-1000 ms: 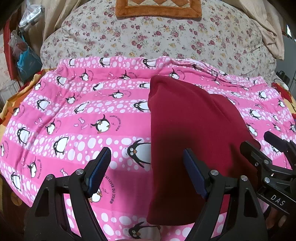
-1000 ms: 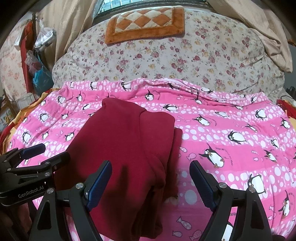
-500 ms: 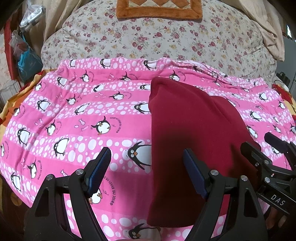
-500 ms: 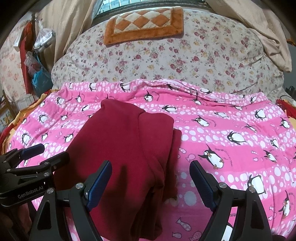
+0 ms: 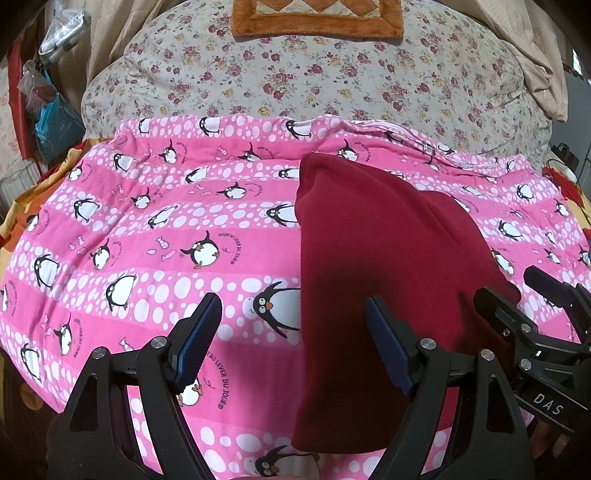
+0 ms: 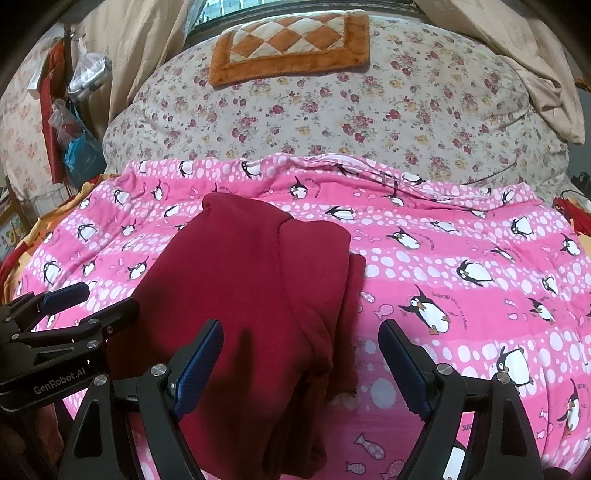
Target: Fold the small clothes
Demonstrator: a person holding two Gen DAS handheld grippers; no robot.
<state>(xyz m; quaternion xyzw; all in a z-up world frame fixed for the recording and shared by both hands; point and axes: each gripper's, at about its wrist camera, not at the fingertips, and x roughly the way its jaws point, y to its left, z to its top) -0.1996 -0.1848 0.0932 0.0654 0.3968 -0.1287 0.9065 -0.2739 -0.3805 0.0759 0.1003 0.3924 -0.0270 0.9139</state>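
Both our grippers gape wide, holding nothing: left gripper straddles the folded maroon garment's left edge, right gripper its right. Bare penguin blanket spreads outward; the garment's near hem runs beneath our fingers.

Lighting: soft, even daylight from window ahead of grippers. Shadows: faint, on maroon garment beneath the fingers. Focus: sharp centrally. Distortion: strong fisheye curvature, dark vignetted corners.
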